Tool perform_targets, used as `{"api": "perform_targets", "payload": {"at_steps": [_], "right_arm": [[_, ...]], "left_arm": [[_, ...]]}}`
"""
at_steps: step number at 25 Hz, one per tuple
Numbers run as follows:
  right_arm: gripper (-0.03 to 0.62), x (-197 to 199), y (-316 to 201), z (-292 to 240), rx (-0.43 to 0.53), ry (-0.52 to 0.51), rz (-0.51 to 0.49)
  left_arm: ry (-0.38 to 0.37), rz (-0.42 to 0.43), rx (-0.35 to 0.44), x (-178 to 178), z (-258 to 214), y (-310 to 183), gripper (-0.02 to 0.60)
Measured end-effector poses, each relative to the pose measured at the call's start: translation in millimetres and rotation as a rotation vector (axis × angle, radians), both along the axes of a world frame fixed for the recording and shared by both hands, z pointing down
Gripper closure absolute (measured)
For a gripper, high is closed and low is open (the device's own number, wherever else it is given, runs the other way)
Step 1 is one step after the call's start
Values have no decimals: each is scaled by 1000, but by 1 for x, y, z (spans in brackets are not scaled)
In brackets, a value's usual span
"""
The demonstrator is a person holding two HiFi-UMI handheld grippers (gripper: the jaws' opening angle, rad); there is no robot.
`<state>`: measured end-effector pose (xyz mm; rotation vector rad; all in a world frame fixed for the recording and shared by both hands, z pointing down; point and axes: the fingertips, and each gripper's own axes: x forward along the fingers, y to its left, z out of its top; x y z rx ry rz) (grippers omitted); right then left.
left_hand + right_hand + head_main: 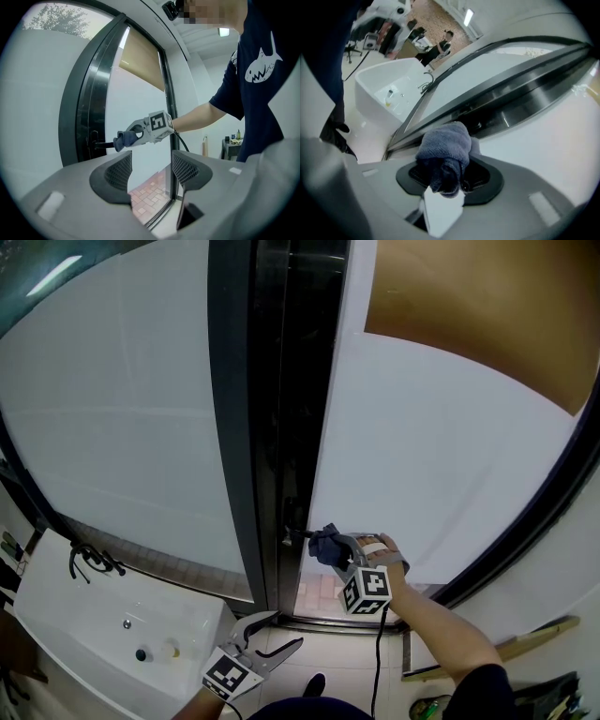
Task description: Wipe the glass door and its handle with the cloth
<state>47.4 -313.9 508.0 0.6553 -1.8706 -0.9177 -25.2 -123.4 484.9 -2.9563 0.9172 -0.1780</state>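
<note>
**Cloth at the door handle, left claw idle**

You are clamping the bunched blue-grey terry cloth (pixel 443 146) in your right claw (pixel 445 177), its jaws closing tightly on the wad so that most of the fabric is bulging out past the tips. You are reaching that claw (pixel 332 547) forward to the black lever handle (pixel 293 534), which is sticking out at the left edge of the frosted glass door (pixel 441 456), just beside the dark metal door frame (pixel 279 409). In the left gripper view the cloth (pixel 123 139) is meeting the free end of the handle (pixel 101 144), with the right claw (pixel 133 136) lying level behind it.

You are keeping your left claw (pixel 284 631) low and near you, well apart from the door, with its jaws spread wide and holding nothing; the left gripper view is showing only glass and floor tiles between them (pixel 151 171). A white basin (pixel 84 615) is sitting to the left of the frame.
</note>
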Motion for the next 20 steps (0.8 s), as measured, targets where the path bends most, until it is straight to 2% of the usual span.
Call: {"api": "perform_targets", "payload": {"at_steps": [5,11,15,20], "right_arm": [[426,-53,-16,-39,-247,-312,6],[425,-97,-51,-36,-437,-448,83],[426,-99,-56,-18,-544,-468,105],[425,-86,-41,-15,-502,-328,71]], "left_arm": [[7,-13,1,-1,-2,0,314],[20,-44,0,-6,-6,0,314],[11,-64,-10,-10,1,0,314],[23,-64,-10,-9,-4,-1,314]]}}
